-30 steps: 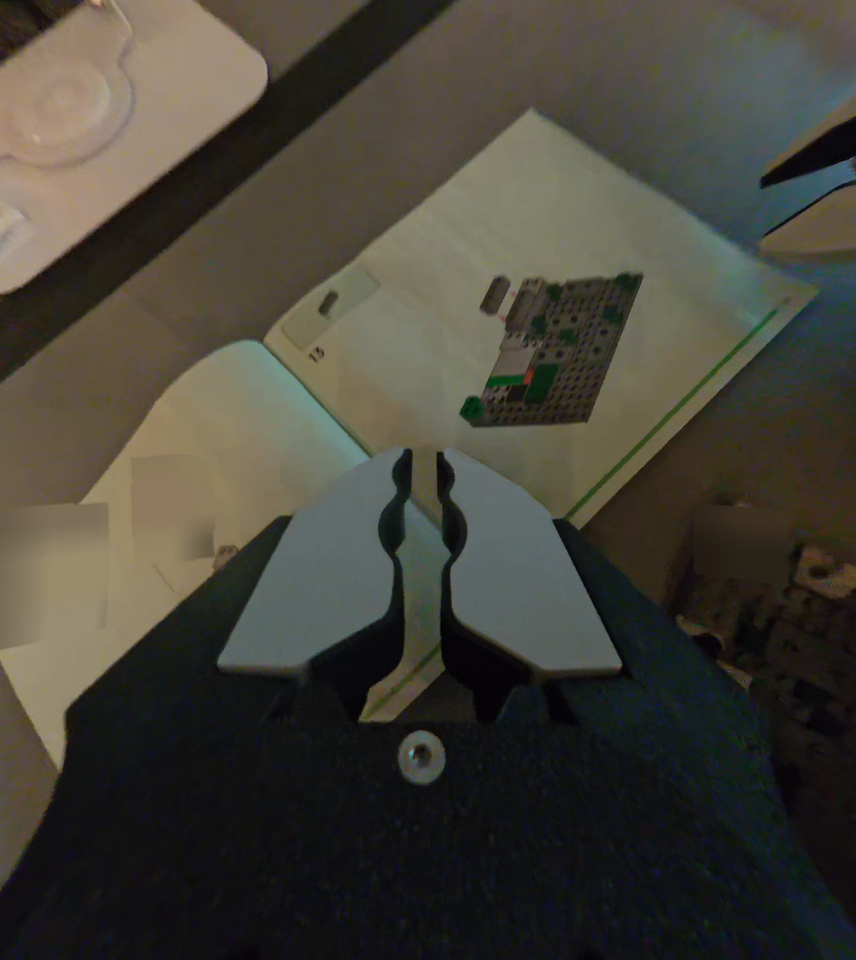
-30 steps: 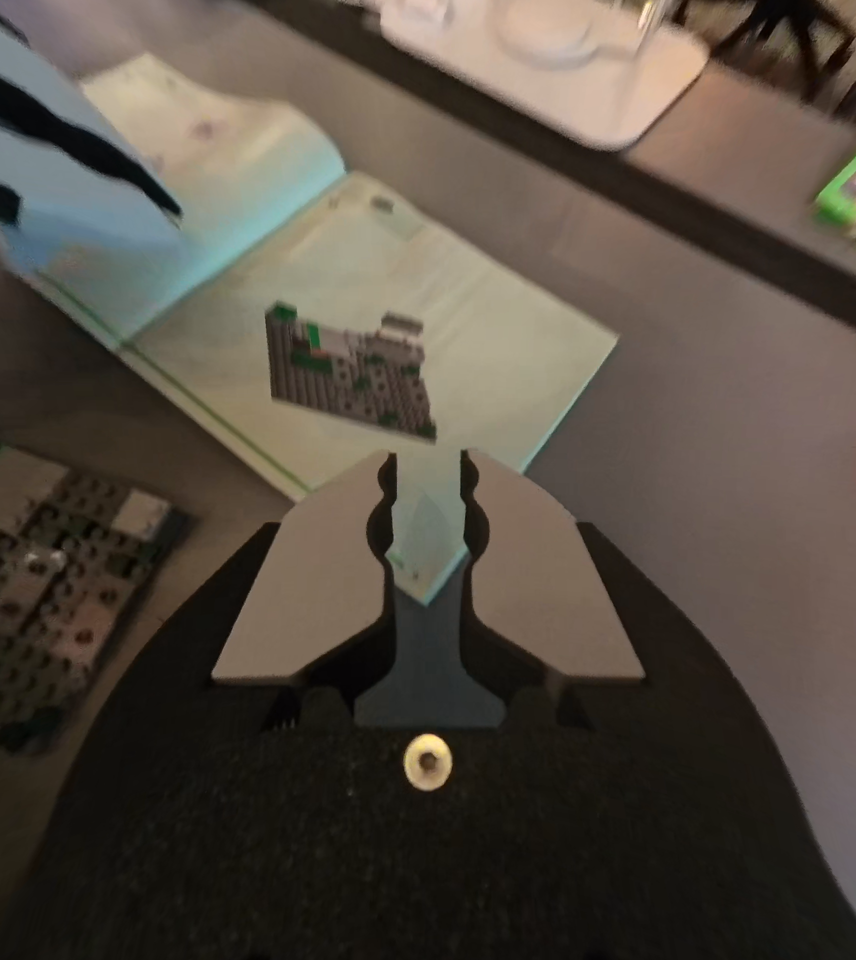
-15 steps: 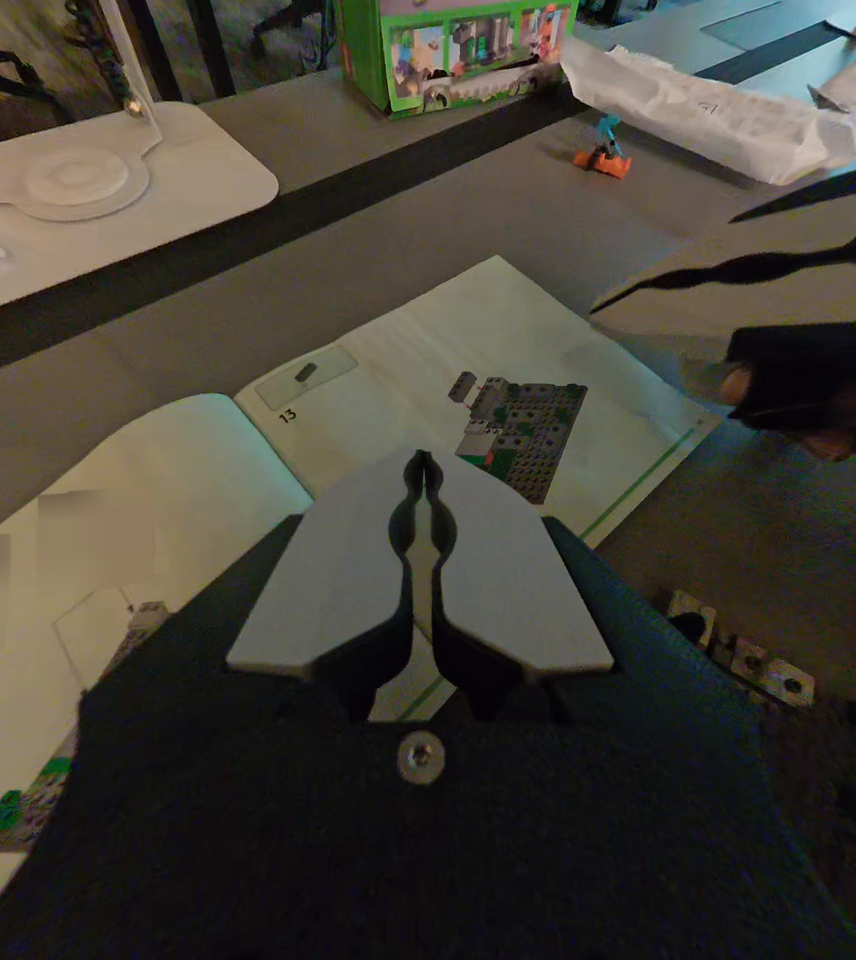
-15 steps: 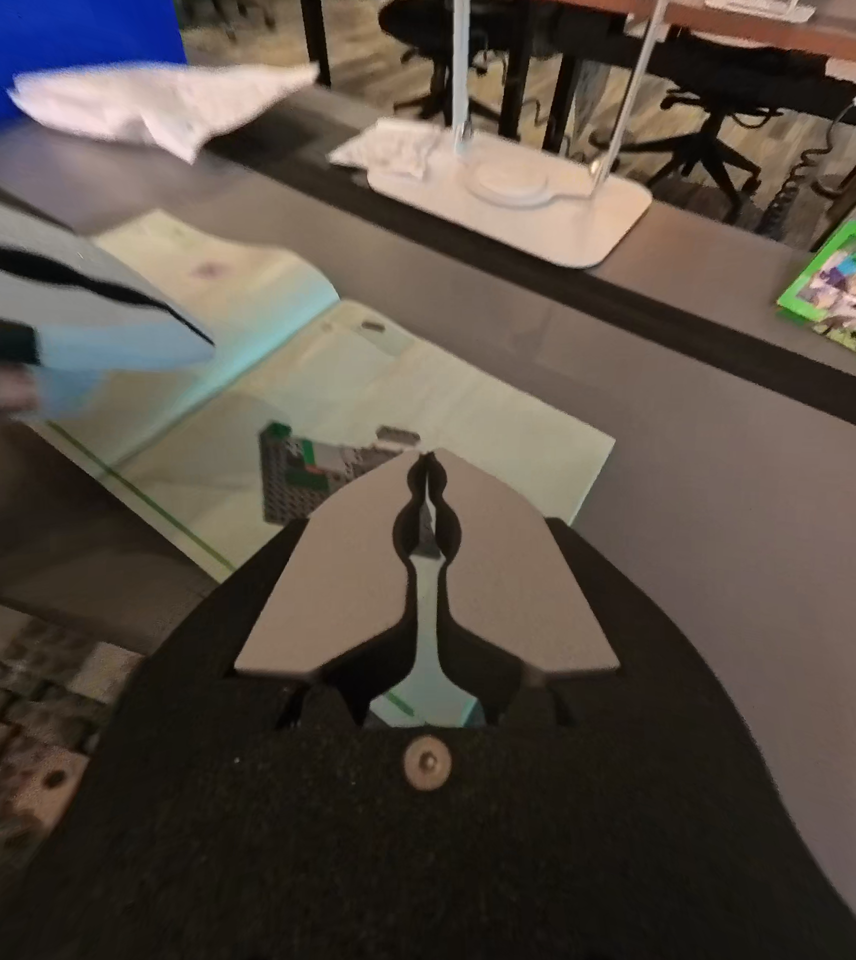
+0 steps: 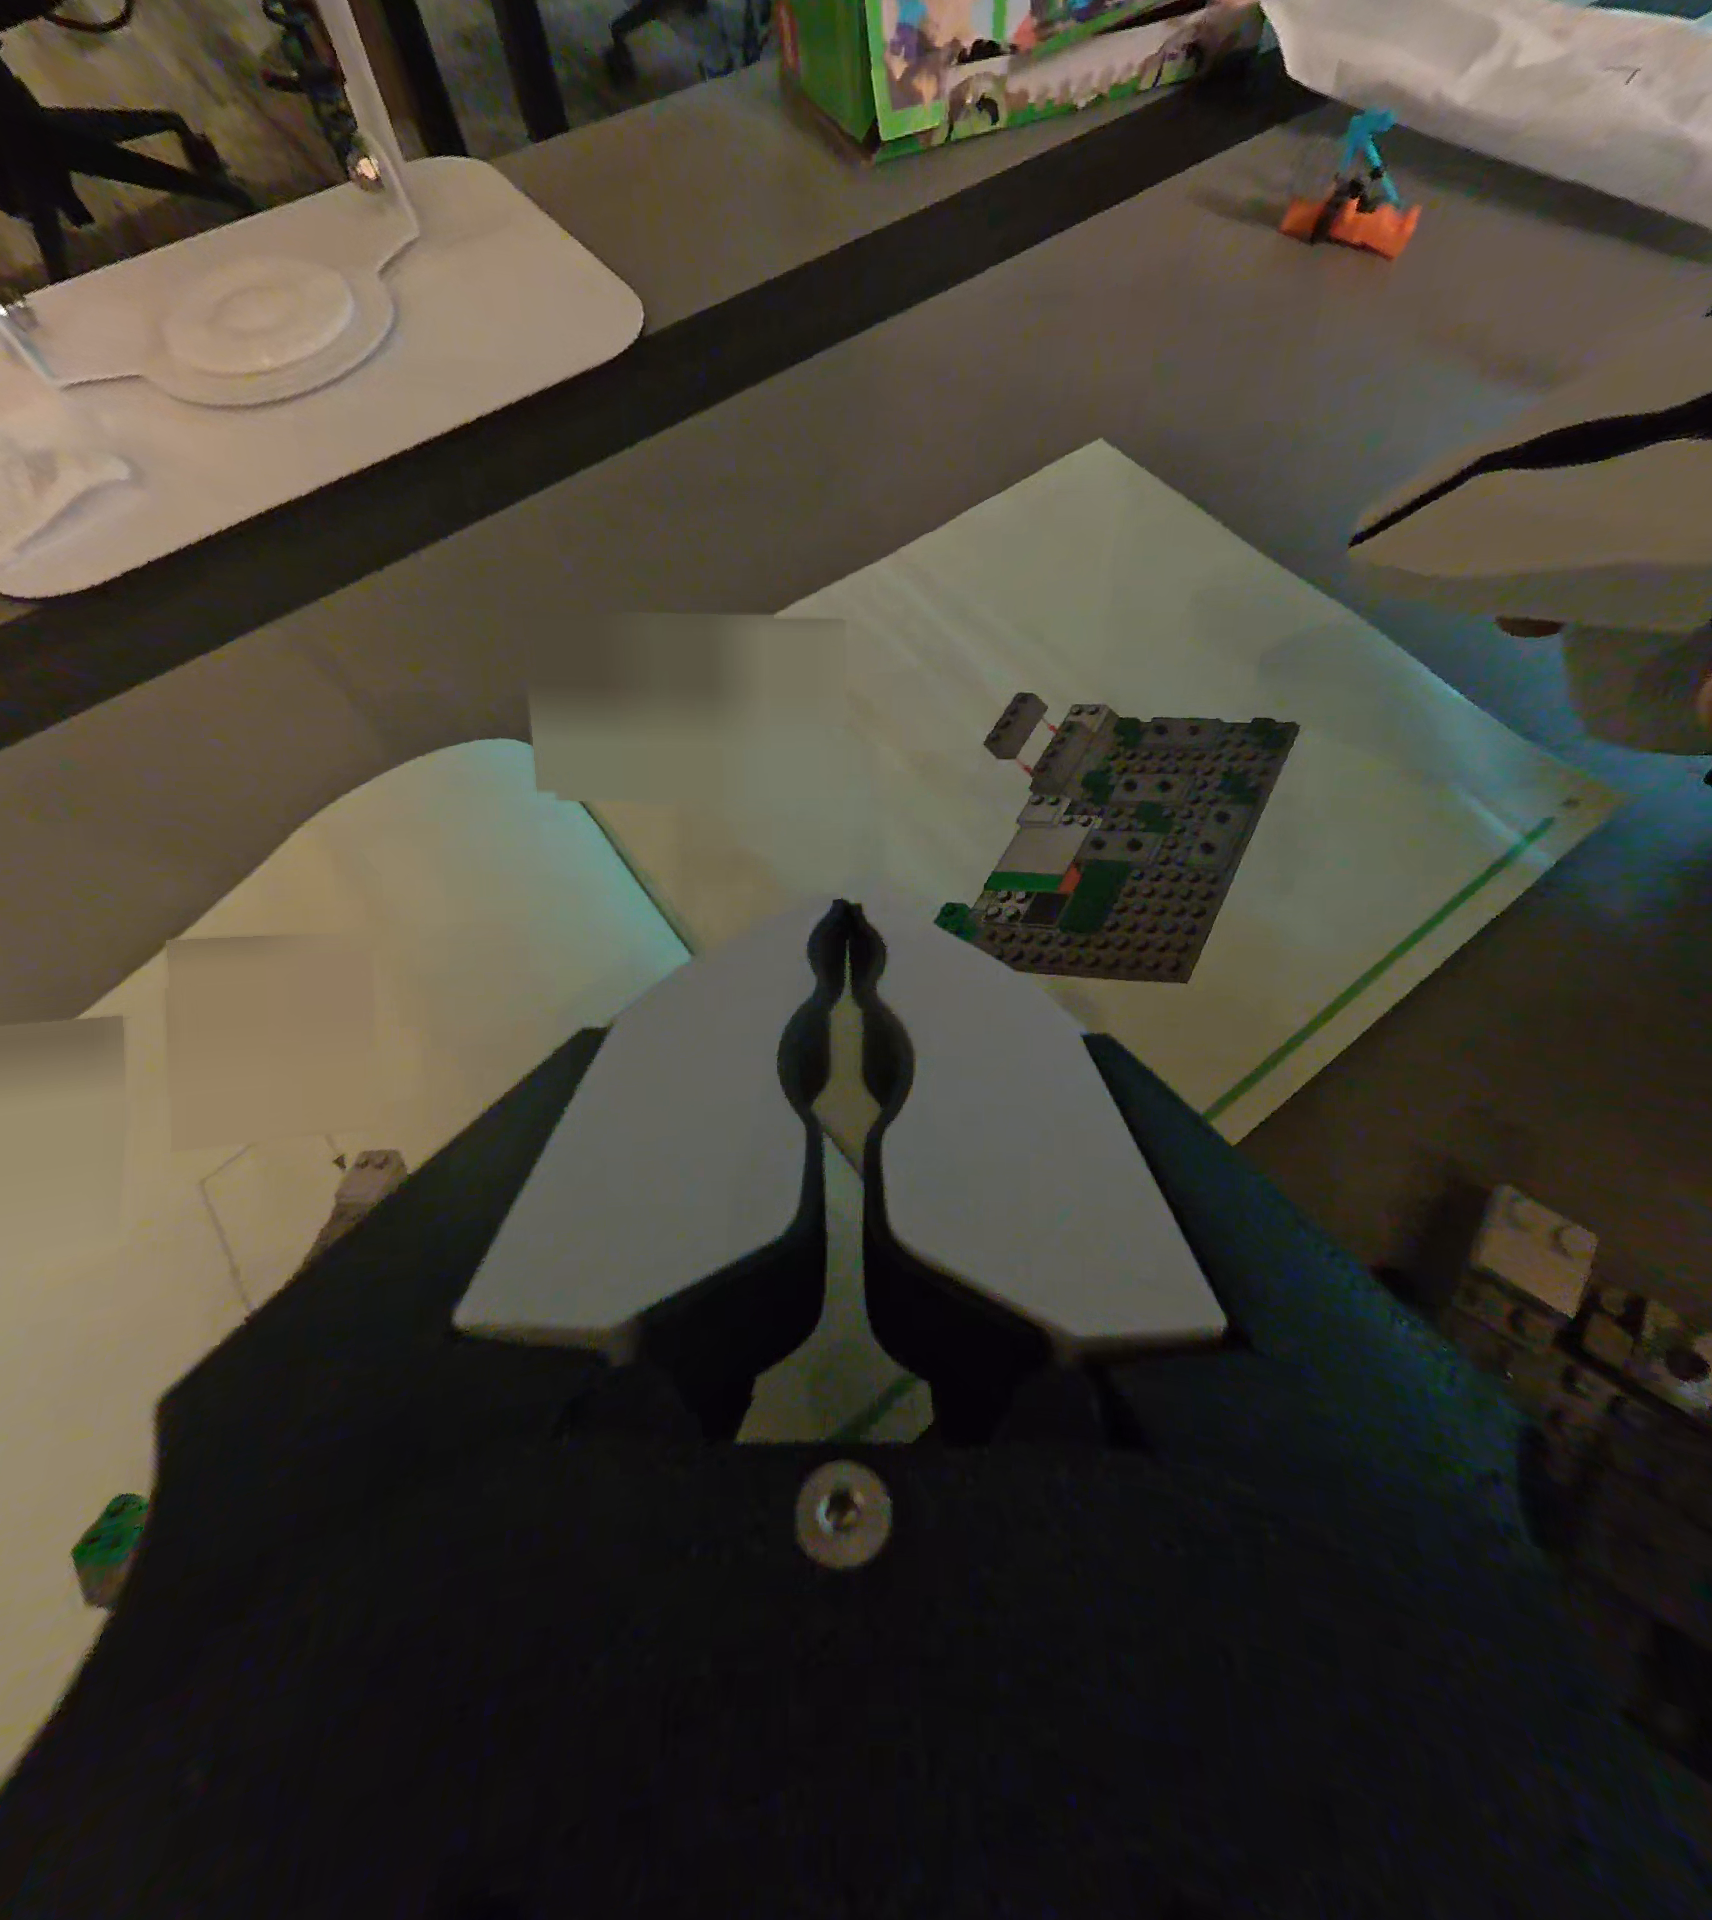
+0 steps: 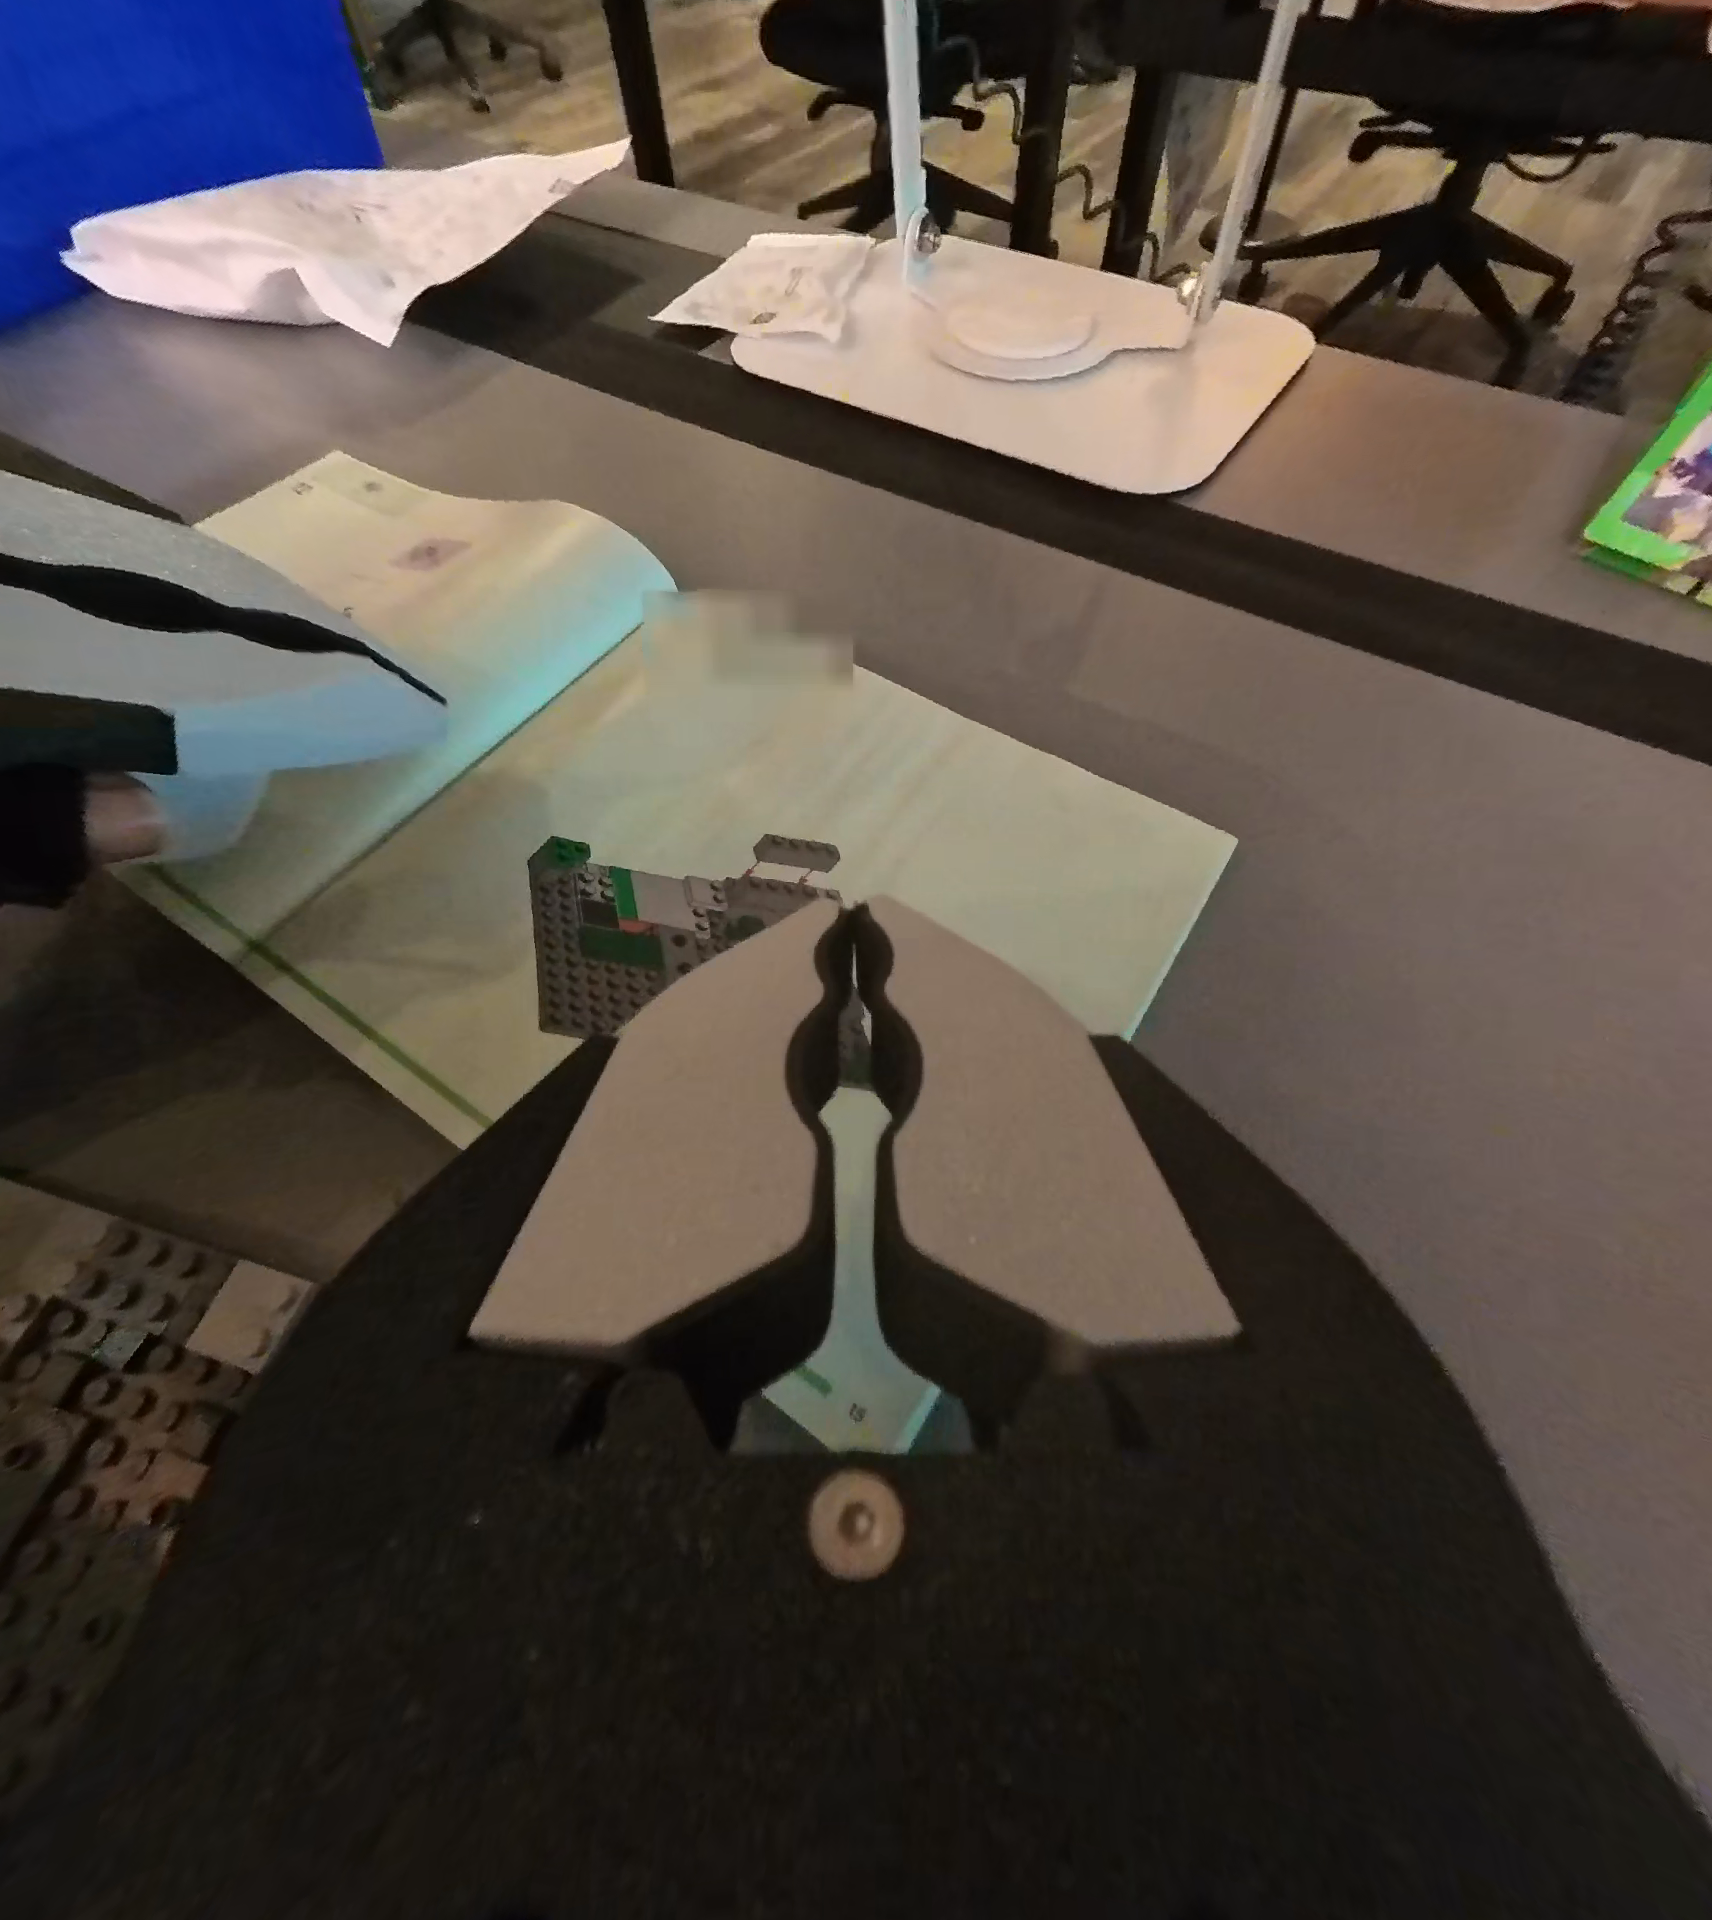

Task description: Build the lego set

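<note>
Both tools hang above the open instruction booklet [image 5: 1122, 623] on the grey counter [image 6: 1454, 935], and the step in hand looks like reading the pictured stage before any brick is fetched. The left hand-held gripper [image 5: 844, 914] is clenched with its tips touching and nothing between them; the right hand-held gripper [image 6: 854, 914] is likewise closed and empty. To do this well, I would hold both steady until the printed build diagram [image 5: 1132, 842] is clear, note the small grey piece drawn apart from the plate, then find that piece and match the partly built lego baseplate [image 6: 52, 1434] to the drawing's orientation. The baseplate lies on the counter just beside the booklet's near edge, low in both views. Much of it is cut off by the frame and covered by the gripper bodies, so its state is hard to judge. Dim light blurs stud colours, and a small green brick [image 5: 109, 1548] on the left page is half hidden.
</note>
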A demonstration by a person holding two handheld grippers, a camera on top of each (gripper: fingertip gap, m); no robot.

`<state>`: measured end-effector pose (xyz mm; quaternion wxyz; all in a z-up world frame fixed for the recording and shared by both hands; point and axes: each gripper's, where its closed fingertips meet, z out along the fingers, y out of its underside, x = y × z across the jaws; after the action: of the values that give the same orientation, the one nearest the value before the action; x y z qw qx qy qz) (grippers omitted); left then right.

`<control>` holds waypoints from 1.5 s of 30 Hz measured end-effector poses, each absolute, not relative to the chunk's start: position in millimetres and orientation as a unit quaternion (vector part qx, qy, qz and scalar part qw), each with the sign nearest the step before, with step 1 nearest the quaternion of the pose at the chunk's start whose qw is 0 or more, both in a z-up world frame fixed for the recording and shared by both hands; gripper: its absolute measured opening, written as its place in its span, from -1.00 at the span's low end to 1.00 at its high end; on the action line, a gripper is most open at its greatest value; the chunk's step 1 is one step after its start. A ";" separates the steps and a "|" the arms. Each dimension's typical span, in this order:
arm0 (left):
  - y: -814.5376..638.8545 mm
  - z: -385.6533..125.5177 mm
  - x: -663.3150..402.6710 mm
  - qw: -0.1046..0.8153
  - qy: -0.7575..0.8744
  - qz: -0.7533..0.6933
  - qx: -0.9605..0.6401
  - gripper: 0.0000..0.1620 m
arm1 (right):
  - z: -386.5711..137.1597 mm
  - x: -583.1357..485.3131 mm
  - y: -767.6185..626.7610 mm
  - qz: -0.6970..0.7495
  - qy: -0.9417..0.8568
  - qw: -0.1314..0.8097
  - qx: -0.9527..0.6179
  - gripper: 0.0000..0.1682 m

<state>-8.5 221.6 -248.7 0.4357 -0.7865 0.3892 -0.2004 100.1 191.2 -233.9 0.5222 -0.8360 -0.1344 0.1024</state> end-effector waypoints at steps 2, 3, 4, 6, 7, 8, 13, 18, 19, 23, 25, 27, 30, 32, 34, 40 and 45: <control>221.6 -247.8 -8.3 0.439 0.389 -0.199 -0.785 -1.00 | -234.7 100.7 191.8 0.093 -0.138 0.523 -0.836 -1.00; 221.5 -248.1 -8.0 0.438 0.389 -0.198 -0.786 -1.00 | -235.5 100.6 192.3 0.086 -0.141 0.522 -0.837 -1.00; 221.4 -248.8 -7.9 0.437 0.390 -0.197 -0.786 -1.00 | -236.2 100.1 192.9 0.080 -0.145 0.521 -0.837 -1.00; 221.3 -250.5 -8.3 0.434 0.394 -0.190 -0.787 -1.00 | -238.0 99.5 194.1 0.069 -0.149 0.518 -0.840 -1.00; 221.7 -251.7 -9.3 0.433 0.397 -0.183 -0.788 -1.00 | -238.8 99.0 194.4 0.063 -0.151 0.516 -0.841 -1.00; 222.4 -253.0 -10.8 0.432 0.399 -0.175 -0.790 -1.00 | -239.4 98.5 194.4 0.057 -0.154 0.515 -0.841 -1.00; 224.6 -250.7 -14.9 0.435 0.399 -0.164 -0.790 -1.00 | -240.2 91.5 192.6 0.049 -0.171 0.512 -0.840 -1.00; 225.8 -254.1 -16.7 0.428 0.402 -0.157 -0.794 -1.00 | -250.0 87.7 192.1 0.049 -0.179 0.492 -0.850 -1.00; 225.8 -254.7 -16.5 0.428 0.403 -0.156 -0.794 -1.00 | -250.8 87.7 192.2 0.046 -0.180 0.491 -0.851 -1.00; 224.3 -258.7 -14.3 0.423 0.410 -0.152 -0.794 -1.00 | -252.2 90.0 191.2 0.039 -0.181 0.487 -0.854 -1.00; 223.7 -259.5 -13.6 0.422 0.412 -0.150 -0.793 -1.00 | -252.3 91.4 190.9 0.037 -0.180 0.486 -0.854 -1.00; 223.1 -259.4 -12.9 0.422 0.414 -0.150 -0.792 -1.00 | -252.4 92.2 191.0 0.035 -0.180 0.486 -0.855 -1.00; 222.9 -259.2 -12.6 0.423 0.415 -0.149 -0.792 -1.00 | -253.7 92.0 191.0 0.033 -0.181 0.484 -0.856 -1.00; 222.7 -259.9 -12.3 0.422 0.416 -0.150 -0.791 -1.00 | -255.4 91.8 190.8 0.032 -0.182 0.481 -0.857 -1.00; 222.4 -260.2 -12.1 0.422 0.417 -0.150 -0.791 -1.00 | -256.4 91.4 190.7 0.032 -0.184 0.479 -0.858 -1.00; 223.3 -259.9 -12.9 0.424 0.416 -0.146 -0.791 -1.00 | -256.6 91.5 190.6 0.029 -0.185 0.479 -0.857 -1.00; 225.6 -258.2 -13.9 0.431 0.412 -0.142 -0.790 -1.00 | -252.8 91.7 191.2 0.026 -0.186 0.489 -0.852 -1.00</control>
<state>-13.9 225.6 -258.2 0.4312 -0.7901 0.4120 -0.1416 91.7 191.2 -252.8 0.4892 -0.8517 -0.1860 0.0259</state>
